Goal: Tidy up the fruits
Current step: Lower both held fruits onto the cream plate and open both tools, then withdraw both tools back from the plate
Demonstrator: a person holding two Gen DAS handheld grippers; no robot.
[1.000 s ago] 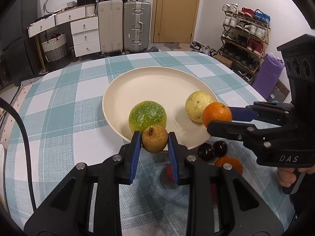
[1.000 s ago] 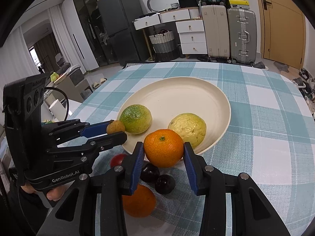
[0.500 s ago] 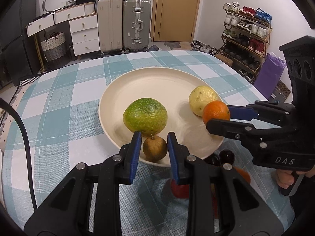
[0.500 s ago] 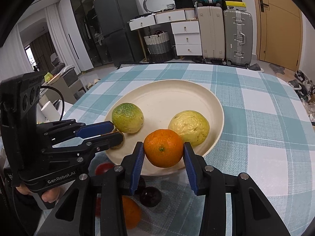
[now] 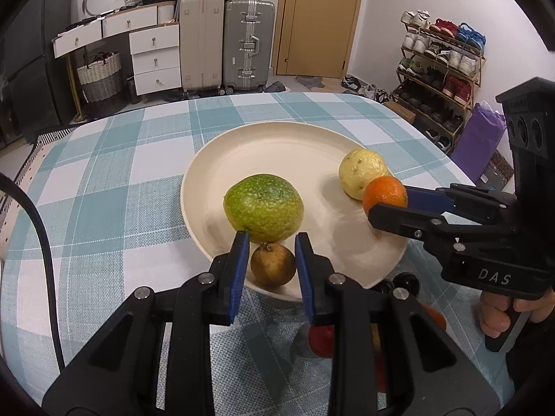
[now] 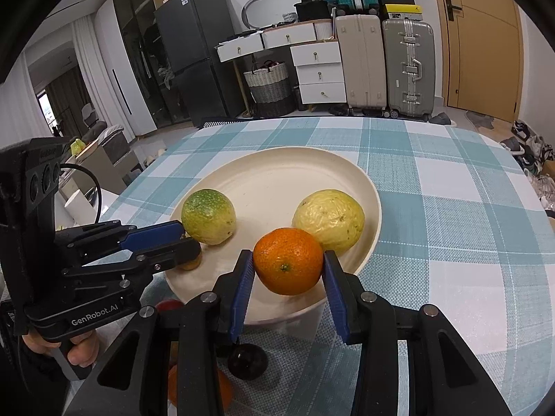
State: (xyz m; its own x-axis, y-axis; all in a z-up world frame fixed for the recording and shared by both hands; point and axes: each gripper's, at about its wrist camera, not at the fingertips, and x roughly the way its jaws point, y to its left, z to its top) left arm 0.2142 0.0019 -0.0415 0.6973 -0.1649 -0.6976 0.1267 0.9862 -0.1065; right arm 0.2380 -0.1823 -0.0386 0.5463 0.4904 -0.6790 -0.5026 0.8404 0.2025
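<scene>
we see the far half of the cream plate (image 5: 277, 138) bare, with open room between the green fruit (image 5: 263, 206) and the yellow fruit (image 5: 362, 176). the checked tablecloth (image 6: 451, 208) beyond and to the right lies free. near the plate's front rim, dark round fruits (image 6: 247, 360) and an orange (image 6: 222, 390) crowd the cloth.
</scene>
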